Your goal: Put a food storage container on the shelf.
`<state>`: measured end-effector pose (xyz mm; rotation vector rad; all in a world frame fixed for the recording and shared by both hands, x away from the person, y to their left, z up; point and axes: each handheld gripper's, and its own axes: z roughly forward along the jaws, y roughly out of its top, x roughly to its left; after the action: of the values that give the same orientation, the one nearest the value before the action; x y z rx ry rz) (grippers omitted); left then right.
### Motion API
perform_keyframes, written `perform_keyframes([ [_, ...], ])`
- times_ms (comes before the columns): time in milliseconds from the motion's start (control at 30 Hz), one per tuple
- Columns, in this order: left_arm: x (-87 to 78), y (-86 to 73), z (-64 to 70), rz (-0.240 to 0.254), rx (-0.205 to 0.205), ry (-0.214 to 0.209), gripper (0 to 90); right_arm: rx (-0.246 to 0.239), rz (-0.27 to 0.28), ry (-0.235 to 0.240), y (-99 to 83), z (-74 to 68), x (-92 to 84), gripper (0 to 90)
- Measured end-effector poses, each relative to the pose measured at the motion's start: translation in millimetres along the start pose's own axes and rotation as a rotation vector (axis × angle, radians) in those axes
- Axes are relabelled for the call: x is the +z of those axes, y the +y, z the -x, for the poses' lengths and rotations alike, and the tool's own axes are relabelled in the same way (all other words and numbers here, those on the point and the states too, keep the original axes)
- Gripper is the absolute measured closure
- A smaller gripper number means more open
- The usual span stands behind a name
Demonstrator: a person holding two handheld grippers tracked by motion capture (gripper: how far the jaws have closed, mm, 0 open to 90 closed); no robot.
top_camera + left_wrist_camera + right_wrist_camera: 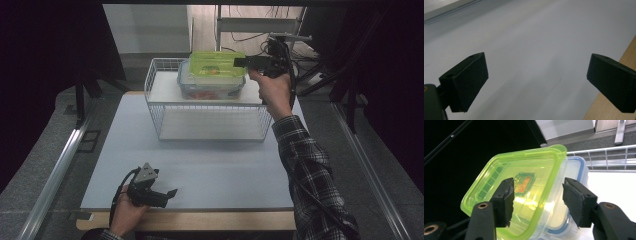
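The left gripper [171,193] rests low at the near edge of the pale grey table top [210,165], held in the person's left hand [126,215]; in the left gripper view its jaws stand wide apart with nothing but bare table between them, so it is idle

Ahead of it and to its right sits the white wire basket [165,112], on the far part of the table. Inside the basket, at its far right end, lies a clear plastic food box with a blue-rimmed lid [210,86], and on top of that a clear plastic food box with a lime-green lid [216,64]

The right gripper [240,62] is held level at the right side of the stack by the person's right hand [272,90], a plaid sleeve [305,165] behind it. In the right gripper view its jaws straddle the near edge of the green lid [524,195] and the blue-rimmed box [574,170] beneath; the jaws are parted, and both pads seem to stand off the plastic, so nothing is clamped

The step in hand looks like stacking the green-lidded box in the basket and letting it go. The next move probably calls for drawing the right gripper straight back from the stack, jaws kept apart, without nudging the top box off the one below
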<state>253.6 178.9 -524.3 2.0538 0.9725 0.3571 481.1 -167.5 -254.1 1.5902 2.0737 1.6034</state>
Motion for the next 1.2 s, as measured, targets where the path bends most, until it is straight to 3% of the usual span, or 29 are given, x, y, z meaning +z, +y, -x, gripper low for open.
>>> perform_keyframes([
  [133, 0.2, -0.1, -0.2, -0.001, 0.001, 0.0, 3.5, 0.006, -0.004, 0.014, -0.5, 4.7, -3.5, 37.8],
  [267, 0.3, -0.1, 0.0, 0.001, 0.0, 0.001, 3.5, 0.001, 0.001, 0.038, -4.9, 5.0, -12.0, 40.9],
  [533, 0.7, 0.3, 1.0, -0.003, 0.002, 0.001, 3.5, -0.059, 0.047, 0.081, -26.9, 1.9, -42.9, 62.1],
  [667, 1.1, 0.4, 0.9, -0.004, 0.003, 0.001, 3.5, -0.1, 0.072, 0.08, -43.6, 2.6, -52.2, 79.6],
  [767, 1.7, 0.7, 1.1, -0.008, 0.007, 0.002, 3.5, -0.122, 0.033, 0.109, -55.4, 1.4, -44.7, 88.9],
  [1000, 0.9, 0.3, 0.4, -0.008, 0.006, 0.001, 3.5, -0.148, -0.013, 0.134, -60.2, -9.6, -15.1, 89.3],
  [1200, 1.1, 0.4, 0.9, -0.01, 0.01, 0.0, 3.6, -0.15, -0.025, 0.125, -57.6, -11.9, 1.5, 89.3],
])
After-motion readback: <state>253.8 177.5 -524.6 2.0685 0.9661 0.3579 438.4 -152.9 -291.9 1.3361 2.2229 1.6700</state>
